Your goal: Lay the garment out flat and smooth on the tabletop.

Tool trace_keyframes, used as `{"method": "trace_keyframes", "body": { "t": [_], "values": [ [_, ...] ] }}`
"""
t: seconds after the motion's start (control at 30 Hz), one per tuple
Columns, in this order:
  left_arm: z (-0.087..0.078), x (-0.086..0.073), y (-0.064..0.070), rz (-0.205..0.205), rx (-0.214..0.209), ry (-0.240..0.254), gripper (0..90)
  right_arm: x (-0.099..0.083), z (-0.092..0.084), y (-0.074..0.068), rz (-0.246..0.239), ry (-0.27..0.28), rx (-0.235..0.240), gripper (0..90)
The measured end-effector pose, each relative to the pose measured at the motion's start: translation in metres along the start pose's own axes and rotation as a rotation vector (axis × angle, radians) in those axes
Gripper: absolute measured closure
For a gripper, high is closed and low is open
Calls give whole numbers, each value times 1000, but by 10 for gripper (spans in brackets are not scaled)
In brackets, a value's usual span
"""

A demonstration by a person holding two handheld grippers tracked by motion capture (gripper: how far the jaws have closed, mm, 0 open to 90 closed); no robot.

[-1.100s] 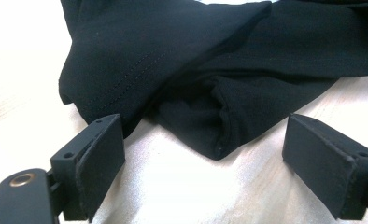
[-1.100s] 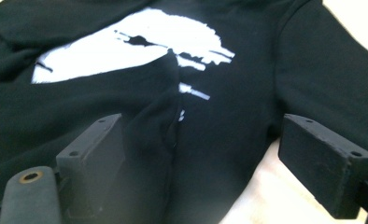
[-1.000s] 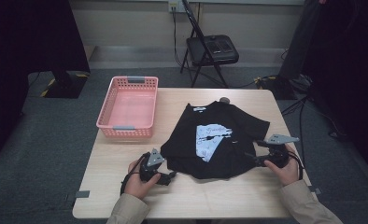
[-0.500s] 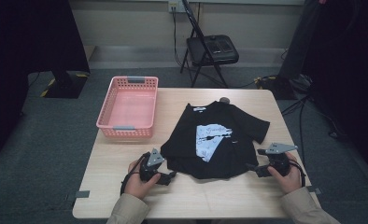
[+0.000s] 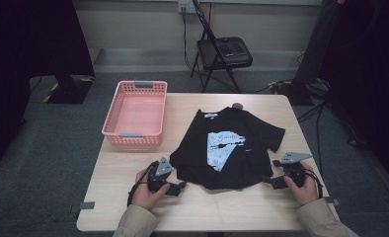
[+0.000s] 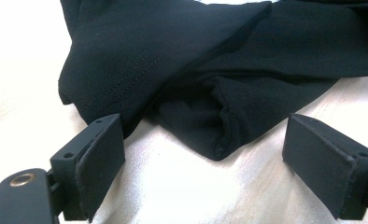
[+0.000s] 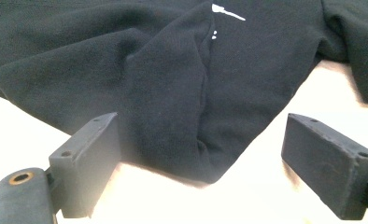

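A black T-shirt [image 5: 232,148] with a pale printed graphic lies spread on the wooden table [image 5: 133,207], its hem bunched and folded toward the person. The left gripper [image 5: 178,187] and the right gripper [image 5: 267,180] sit at its two lower corners, jaws wide apart, holding nothing. A pink basket [image 5: 136,113] stands just beside the shirt.

Beyond your light wooden table [image 5: 133,207], a black folding metal chair [image 5: 222,54] stands on grey carpet [image 5: 49,163] against the pale wall [image 5: 133,29].
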State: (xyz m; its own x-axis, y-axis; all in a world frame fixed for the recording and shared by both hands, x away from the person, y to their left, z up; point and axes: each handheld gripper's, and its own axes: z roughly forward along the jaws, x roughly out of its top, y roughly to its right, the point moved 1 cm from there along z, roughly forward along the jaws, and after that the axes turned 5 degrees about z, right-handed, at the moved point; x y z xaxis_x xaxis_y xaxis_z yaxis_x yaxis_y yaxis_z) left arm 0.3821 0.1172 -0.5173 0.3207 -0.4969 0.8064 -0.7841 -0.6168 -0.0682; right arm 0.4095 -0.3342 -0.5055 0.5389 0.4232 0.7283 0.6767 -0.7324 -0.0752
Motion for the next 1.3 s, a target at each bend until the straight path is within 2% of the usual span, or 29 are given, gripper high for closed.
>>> {"method": "trace_keyframes", "body": {
  "t": [0.27, 0.37, 0.43, 0.63, 0.83, 1.03, 1.3],
  "values": [
    [-3, 0, 1, -3, -1, -5, 160, 0, 0, 0, -1, 0, 1, 113],
    [-7, 3, 2, -27, -13, 26, 159, 0, 0, 0, -1, 0, 1, 113],
    [-10, 6, 3, -21, -18, 35, 158, 0, 0, 0, -1, 0, 2, 113],
    [-16, 19, 4, -4, -13, 63, 157, 0, 0, 0, -1, 0, 2, 112],
    [-15, 31, 8, -5, -32, 77, 159, 0, 0, 0, -1, 0, 2, 112],
    [-16, 42, 7, -2, -25, 101, 157, 0, 0, 0, -1, 0, 2, 113],
    [-6, 62, 7, 22, -24, 89, 160, 0, 0, 0, -2, 0, 2, 112]
  ]
}}
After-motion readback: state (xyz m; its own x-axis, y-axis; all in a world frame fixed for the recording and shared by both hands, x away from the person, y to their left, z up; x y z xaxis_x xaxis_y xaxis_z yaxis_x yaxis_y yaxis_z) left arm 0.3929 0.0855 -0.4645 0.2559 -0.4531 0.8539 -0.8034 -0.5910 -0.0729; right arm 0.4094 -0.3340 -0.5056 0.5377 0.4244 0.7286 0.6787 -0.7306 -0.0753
